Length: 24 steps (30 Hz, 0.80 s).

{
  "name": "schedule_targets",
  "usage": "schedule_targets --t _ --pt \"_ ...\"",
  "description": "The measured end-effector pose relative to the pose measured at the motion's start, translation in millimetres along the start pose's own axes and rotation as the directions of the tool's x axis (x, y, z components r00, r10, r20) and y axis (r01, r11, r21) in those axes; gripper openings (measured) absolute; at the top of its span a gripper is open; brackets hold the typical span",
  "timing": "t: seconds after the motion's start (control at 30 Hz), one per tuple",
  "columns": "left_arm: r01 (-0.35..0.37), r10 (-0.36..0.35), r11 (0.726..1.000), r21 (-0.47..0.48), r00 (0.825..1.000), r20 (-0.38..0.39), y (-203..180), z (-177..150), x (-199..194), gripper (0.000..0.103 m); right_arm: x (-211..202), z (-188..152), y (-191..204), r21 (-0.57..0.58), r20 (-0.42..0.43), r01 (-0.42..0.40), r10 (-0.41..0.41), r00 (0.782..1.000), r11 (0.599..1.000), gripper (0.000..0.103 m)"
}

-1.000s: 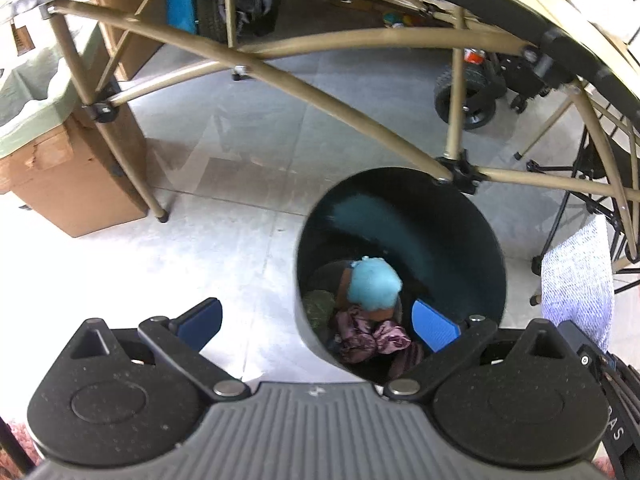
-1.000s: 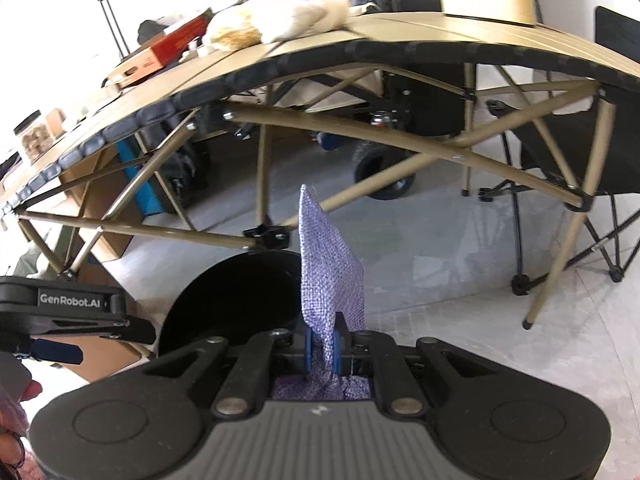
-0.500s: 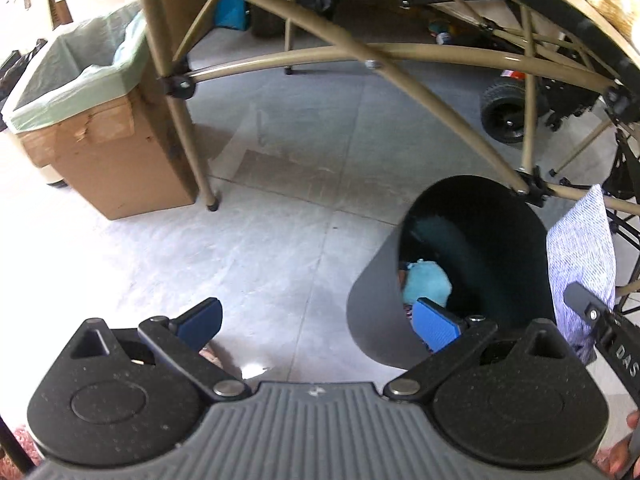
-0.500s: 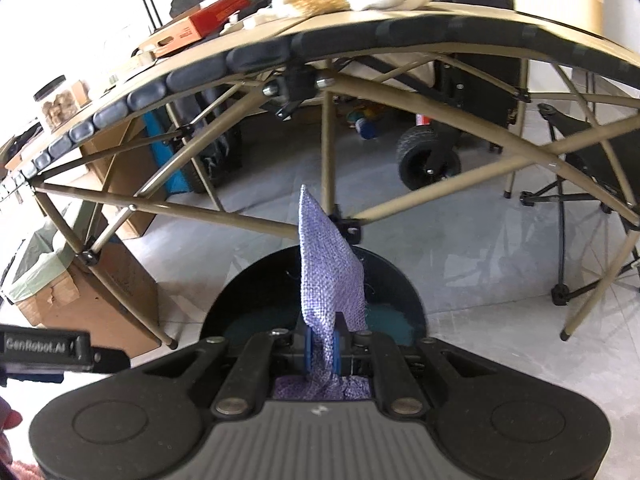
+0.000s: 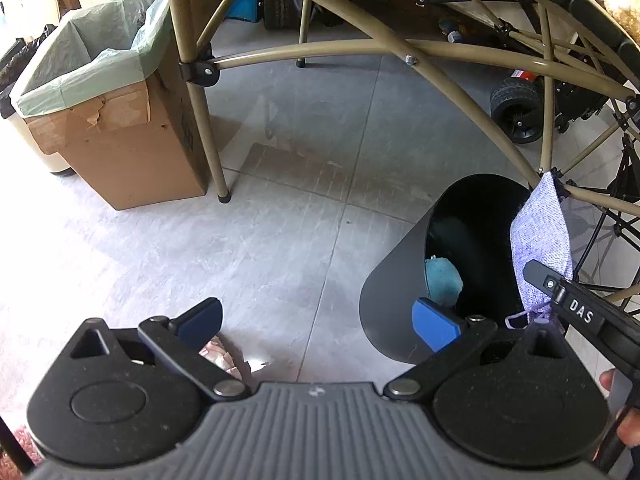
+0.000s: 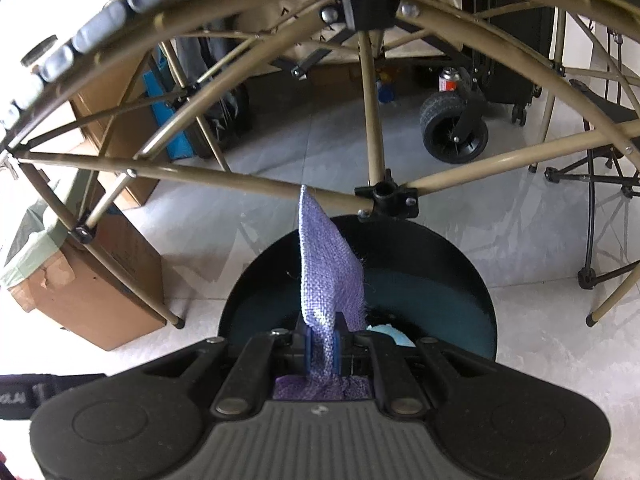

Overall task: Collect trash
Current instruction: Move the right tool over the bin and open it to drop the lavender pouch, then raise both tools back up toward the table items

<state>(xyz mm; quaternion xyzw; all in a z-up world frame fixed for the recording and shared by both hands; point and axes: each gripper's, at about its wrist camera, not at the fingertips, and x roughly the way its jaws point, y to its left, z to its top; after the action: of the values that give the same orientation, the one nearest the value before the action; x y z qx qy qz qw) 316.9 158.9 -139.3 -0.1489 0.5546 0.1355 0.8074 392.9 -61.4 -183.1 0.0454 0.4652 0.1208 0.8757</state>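
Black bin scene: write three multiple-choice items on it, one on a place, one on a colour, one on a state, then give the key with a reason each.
1. Where does the black bin stand?
A. on the floor by the table frame
B. on the tabletop
C. inside the cardboard box

2. What colour is the cloth in the right gripper?
A. red
B. purple
C. yellow

3. How is the left gripper?
A. shut on the cloth
B. shut on a bottle
C. open and empty

Key:
1 A: the bin sits on the tiles, just under a joint of the frame.
2 B: a purple woven piece sticks up from the shut pads.
3 C: its blue pads stand wide apart with only floor between them.
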Motion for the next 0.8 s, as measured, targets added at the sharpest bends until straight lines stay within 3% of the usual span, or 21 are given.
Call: schedule_targets --t 0.17,0.27,0.3,0.37,0.43,0.5,0.8 --pt "0.003 -0.003 1.000 -0.003 1.000 -0.005 2.4 0.1 1.1 0.103 9.2 -1.3 -1.6 0.013 -0.031 0.023 -0.023 0.999 1.000 0.012" --pt "0.002 -0.002 1.000 -0.004 1.000 -0.005 2.1 0.1 0.9 0.103 11.8 -1.5 -2.5 0.016 -0.043 0.042 -0.041 0.998 0.999 0.017" --pt "0.002 -0.002 1.000 -0.004 1.000 -0.005 2.4 0.1 1.1 0.103 12.8 -2.2 -3.6 0.014 -0.047 0.049 -0.049 0.998 0.999 0.023" --pt "0.001 -0.001 1.000 -0.004 1.000 -0.006 2.3 -0.3 1.0 0.103 14.3 -2.7 -3.8 0.014 -0.055 0.054 -0.054 0.997 0.998 0.047" --pt "0.001 -0.001 1.000 -0.004 1.000 -0.006 2.6 -0.2 1.0 0.103 14.0 -2.6 -5.3 0.019 -0.053 0.060 -0.059 0.997 0.998 0.092" --pt "-0.001 0.001 1.000 -0.004 1.000 -0.007 2.7 -0.2 1.2 0.103 13.0 -2.7 -6.0 0.013 -0.040 0.073 -0.073 0.997 0.997 0.103" --pt "-0.004 0.004 1.000 -0.001 1.000 -0.010 1.1 -0.4 1.4 0.103 14.4 -3.3 -6.1 -0.018 -0.047 0.097 -0.098 0.994 0.995 0.103"
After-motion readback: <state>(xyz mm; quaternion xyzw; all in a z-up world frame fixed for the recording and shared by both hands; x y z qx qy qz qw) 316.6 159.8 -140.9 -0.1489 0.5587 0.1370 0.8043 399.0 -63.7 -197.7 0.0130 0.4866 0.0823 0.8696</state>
